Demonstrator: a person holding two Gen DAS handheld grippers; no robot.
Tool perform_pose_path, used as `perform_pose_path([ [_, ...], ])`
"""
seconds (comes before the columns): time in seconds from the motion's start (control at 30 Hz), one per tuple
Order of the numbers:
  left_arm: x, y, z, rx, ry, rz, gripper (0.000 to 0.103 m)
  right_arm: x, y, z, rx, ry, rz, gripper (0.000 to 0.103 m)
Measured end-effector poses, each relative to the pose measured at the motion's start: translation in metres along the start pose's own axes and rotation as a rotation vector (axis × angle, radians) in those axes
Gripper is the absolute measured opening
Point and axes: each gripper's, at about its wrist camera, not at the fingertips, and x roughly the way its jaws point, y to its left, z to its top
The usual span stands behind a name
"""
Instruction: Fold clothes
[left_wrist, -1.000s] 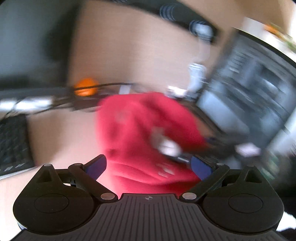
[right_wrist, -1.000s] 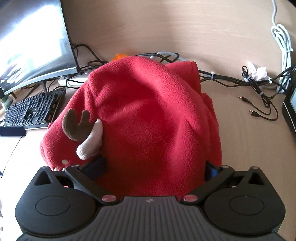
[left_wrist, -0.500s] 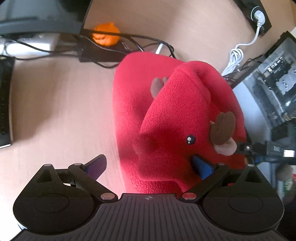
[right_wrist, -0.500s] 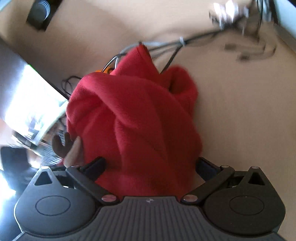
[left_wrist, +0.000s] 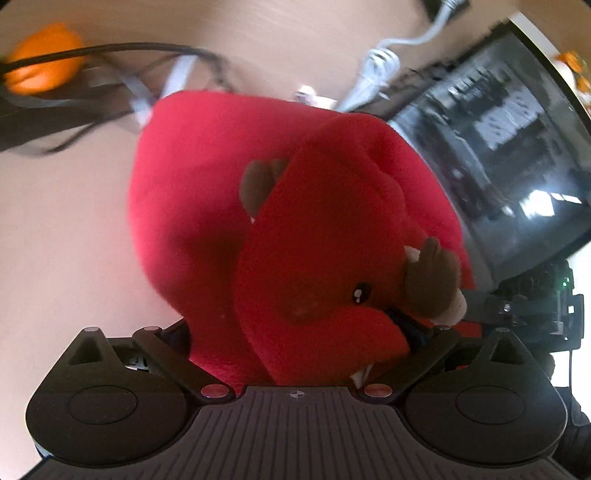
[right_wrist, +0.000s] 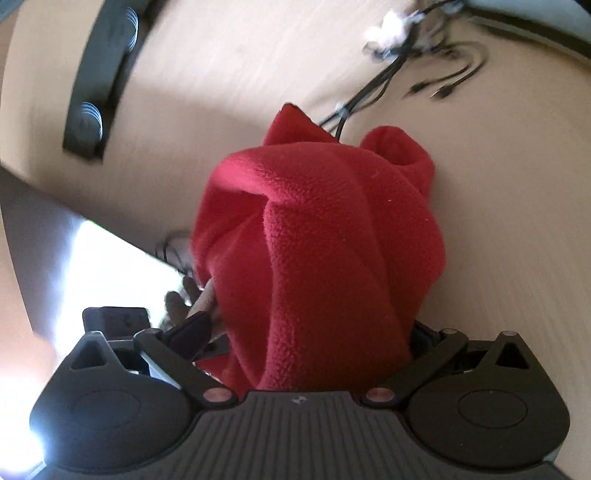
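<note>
Filling the middle of both wrist views, one red fleece garment (left_wrist: 207, 206) lies bunched on the pale wood surface (left_wrist: 55, 229), its bulk pushed right up into both claws. The left claw (left_wrist: 295, 332) has fleece packed across the whole gap between its fingers, which are spread wide; whether they press the cloth I cannot tell. The right claw (right_wrist: 306, 332) is likewise spread with a thick twisted fold of the garment (right_wrist: 325, 240) between its fingers, grip unclear. Two brown antlers show in the left view, one (left_wrist: 258, 184) near the garment's middle, one (left_wrist: 432, 280) at its right edge beside one small black eye (left_wrist: 360, 291).

Open room: bare surface stretches to the left of the garment in the left view, and to the right of it (right_wrist: 517, 221) in the right view. The far edge is crowded. One orange object (left_wrist: 44, 59) sits at upper left behind black cables (left_wrist: 110, 48), one white cable (left_wrist: 373, 70) is bundled beyond the garment, and one dark monitor (left_wrist: 498, 147) stands close on the right. In the right view a tangle of black cables (right_wrist: 424, 70) runs to the garment's far tip, one black power strip (right_wrist: 99, 81) lies at upper left, and one bright screen (right_wrist: 103, 266) closes the left side
</note>
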Motion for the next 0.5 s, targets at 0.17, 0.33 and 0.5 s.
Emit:
perform_pose_path([
  [0.17,0.043,-0.026,0.046,0.070,0.014,-0.107,0.102,-0.033,-0.002,0.022,0.007,-0.155,-0.012,0.103],
  [0.33,0.083,-0.038,0.067,0.167,0.041,-0.055,0.101,-0.033,-0.035,0.043,0.115,-0.263,-0.116,0.103],
  [0.5,0.082,-0.040,0.064,0.200,0.040,-0.046,0.101,-0.020,-0.046,0.029,0.096,-0.221,-0.154,0.103],
])
